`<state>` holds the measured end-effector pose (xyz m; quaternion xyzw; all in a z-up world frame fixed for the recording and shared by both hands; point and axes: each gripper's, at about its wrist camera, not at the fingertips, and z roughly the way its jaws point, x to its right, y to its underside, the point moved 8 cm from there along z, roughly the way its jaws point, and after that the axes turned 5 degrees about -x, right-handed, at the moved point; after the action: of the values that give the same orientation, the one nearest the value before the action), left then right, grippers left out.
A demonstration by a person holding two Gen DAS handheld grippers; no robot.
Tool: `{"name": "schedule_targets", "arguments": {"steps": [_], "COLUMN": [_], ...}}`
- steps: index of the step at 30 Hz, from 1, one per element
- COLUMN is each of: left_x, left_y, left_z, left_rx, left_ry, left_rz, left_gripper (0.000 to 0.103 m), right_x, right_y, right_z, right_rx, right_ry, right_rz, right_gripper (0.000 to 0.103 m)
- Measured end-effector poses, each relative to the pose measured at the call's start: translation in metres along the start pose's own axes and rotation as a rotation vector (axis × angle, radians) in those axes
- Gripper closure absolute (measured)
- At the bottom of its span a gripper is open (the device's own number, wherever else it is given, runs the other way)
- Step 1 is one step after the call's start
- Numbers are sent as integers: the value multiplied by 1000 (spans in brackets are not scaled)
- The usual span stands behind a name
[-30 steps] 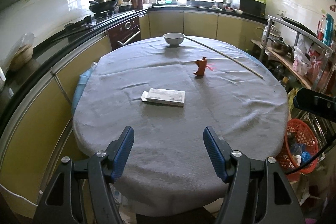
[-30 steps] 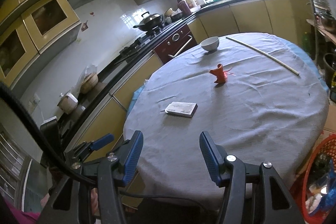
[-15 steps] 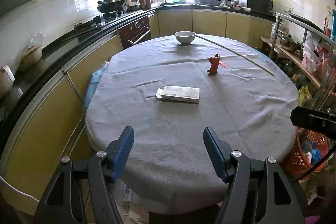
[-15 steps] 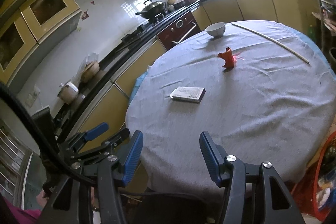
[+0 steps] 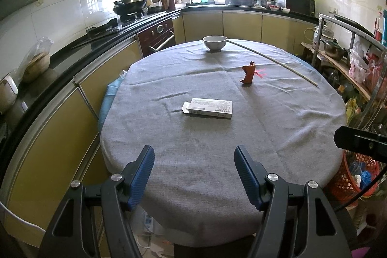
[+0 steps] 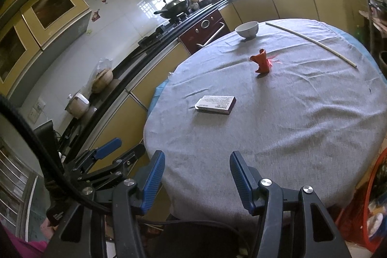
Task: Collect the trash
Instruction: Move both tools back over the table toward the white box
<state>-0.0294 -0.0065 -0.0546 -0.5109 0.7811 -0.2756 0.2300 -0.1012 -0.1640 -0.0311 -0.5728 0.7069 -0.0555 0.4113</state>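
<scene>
- Left gripper point(image 5: 194, 158): blue-padded jaws stand apart, nothing between them, above the near edge of the table point(image 5: 198, 185).
- Right gripper point(image 6: 197, 165): jaws likewise parted and empty, over the same near edge.
- Flat white carton point(image 5: 208, 108) lies mid-table, one end flap open; its printed lines are too small to read.
- Crumpled red wrapper point(image 5: 249, 74) stands beyond the carton, well apart from it.
- White bowl point(image 5: 214, 42) sits at the far edge, a thin stick point(image 5: 273, 61) lying beside it.
- Red basket point(image 5: 353, 175) sits on the floor beside the table.
</scene>
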Motion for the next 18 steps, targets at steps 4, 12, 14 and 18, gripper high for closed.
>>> {"name": "schedule_targets", "arguments": {"steps": [4,12,14,18], "left_x": [-4,-31,-41,-57], "left_y": [3,15,20,30], "left_z": [1,20,29,48], "left_rx": [-5,-65,-89,-146], "left_ry": [1,3,0,1], "left_rz": [-3,-61,-91,-153], "left_gripper": [34,33,33,33], "right_x": [0,10,19,40], "right_y": [1,0,-2,-5], "right_z": [0,7,11,17], "right_rx": [-2,-3,-8,-18], "right_ry": [1,29,39,64], "right_rz": [3,15,30,69], "right_gripper": [43,43,43,43]}}
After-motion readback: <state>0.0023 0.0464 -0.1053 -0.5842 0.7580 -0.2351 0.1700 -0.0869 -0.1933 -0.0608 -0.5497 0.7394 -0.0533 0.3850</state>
